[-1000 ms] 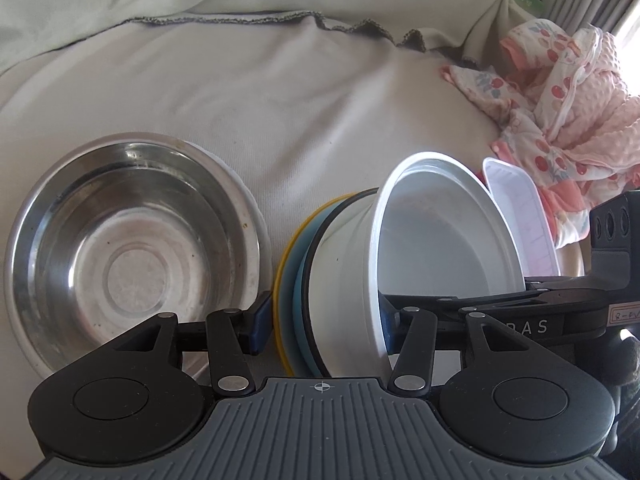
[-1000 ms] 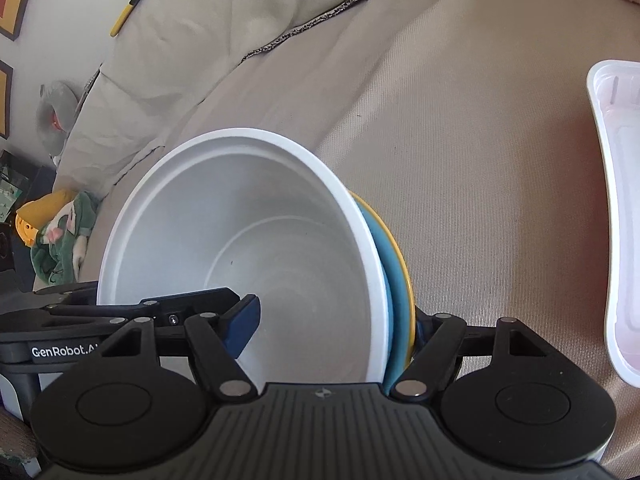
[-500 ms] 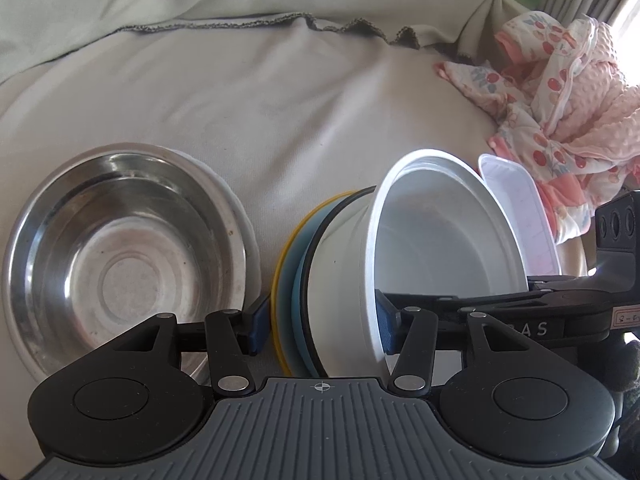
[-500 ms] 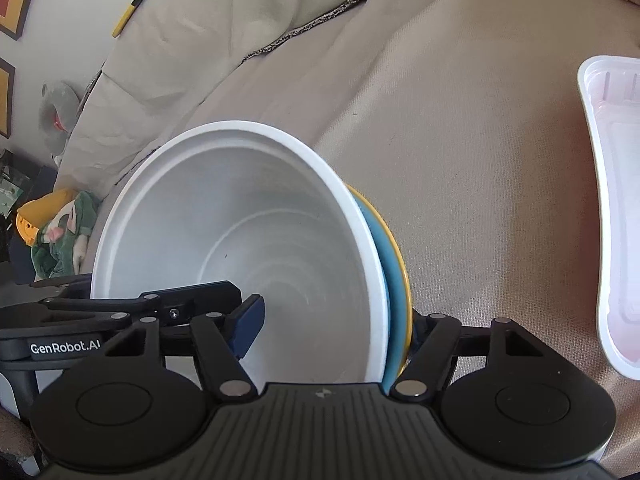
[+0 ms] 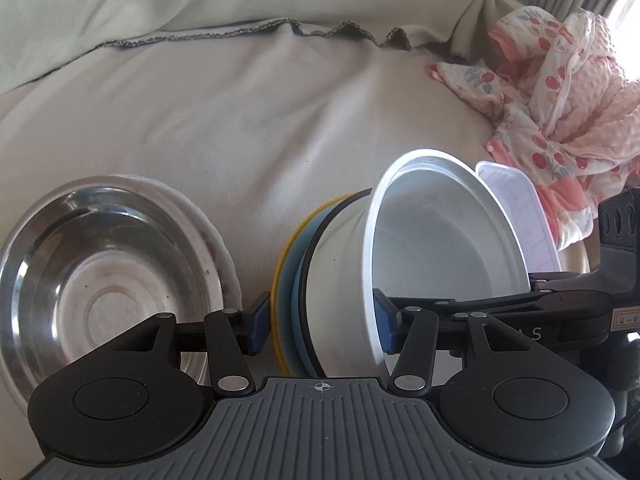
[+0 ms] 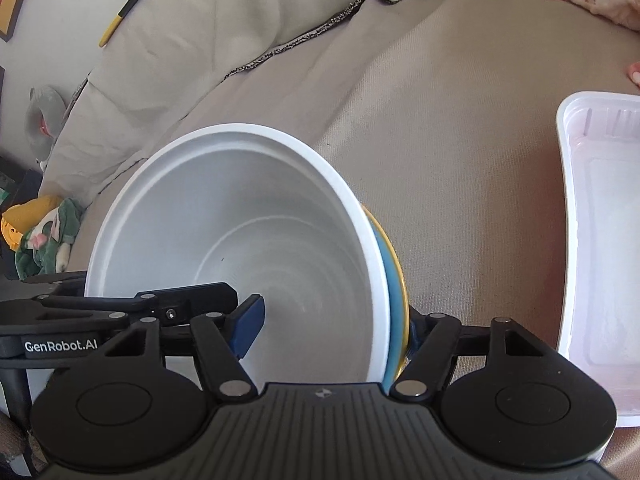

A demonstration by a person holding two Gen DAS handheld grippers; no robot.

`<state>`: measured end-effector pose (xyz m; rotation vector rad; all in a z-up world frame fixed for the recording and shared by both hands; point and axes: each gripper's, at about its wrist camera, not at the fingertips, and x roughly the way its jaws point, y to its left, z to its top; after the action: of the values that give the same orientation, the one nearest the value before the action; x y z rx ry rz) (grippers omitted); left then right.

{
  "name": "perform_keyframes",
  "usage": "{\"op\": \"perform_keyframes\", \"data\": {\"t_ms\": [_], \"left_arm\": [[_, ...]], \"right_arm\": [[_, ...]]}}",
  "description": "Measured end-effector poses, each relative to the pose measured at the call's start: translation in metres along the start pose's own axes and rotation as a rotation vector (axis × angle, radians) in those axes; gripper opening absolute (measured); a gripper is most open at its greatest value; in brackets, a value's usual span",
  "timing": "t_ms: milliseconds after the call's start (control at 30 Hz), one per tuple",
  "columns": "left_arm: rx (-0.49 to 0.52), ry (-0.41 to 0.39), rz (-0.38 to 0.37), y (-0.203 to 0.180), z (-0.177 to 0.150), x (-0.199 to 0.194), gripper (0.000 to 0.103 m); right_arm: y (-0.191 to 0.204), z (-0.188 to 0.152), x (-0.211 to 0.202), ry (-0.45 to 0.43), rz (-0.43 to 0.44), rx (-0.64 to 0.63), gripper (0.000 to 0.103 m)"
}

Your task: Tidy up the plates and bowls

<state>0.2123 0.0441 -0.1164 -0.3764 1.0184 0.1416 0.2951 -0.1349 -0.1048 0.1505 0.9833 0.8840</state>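
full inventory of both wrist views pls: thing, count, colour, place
white bowl: 1, white, tipped on its side, top of a nested stack between both grippers
blue dish: 1, light blue, behind the white bowl in the stack
yellow plate: 1, yellow rim, back of the stack
steel bowl: 1, silver, on the sofa cover at left, sitting in a white patterned dish
plastic tray: 1, translucent white, right of the stack
baby clothes: a heap, pink with cherry print, far right
sofa cover: 1, beige, under everything
left gripper: 1, black, blue pads, clamped across the stack
right gripper: 1, black, straddling the stack; jaws have just been closing
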Motion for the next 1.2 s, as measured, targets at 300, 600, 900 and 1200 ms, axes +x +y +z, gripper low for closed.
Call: {"op": "perform_keyframes", "data": {"t_ms": [300, 600, 900, 1200], "left_arm": [[0.013, -0.006, -0.035, 0.005, -0.001, 0.0, 0.056], [0.036, 0.006, -0.057, 0.005, 0.004, 0.003, 0.058], [0.002, -0.005, -0.12, 0.021, 0.003, 0.004, 0.058], [-0.033, -0.014, -0.167, 0.034, 0.005, -0.004, 0.058]], "right_arm": [[0.002, -0.003, 0.0, -0.001, 0.014, -0.022, 0.069], [-0.002, -0.001, 0.0, 0.009, 0.021, -0.011, 0.069], [0.009, 0.003, 0.003, 0.025, -0.039, 0.006, 0.07], [0.021, 0.014, 0.002, 0.066, -0.095, 0.073, 0.069]]}}
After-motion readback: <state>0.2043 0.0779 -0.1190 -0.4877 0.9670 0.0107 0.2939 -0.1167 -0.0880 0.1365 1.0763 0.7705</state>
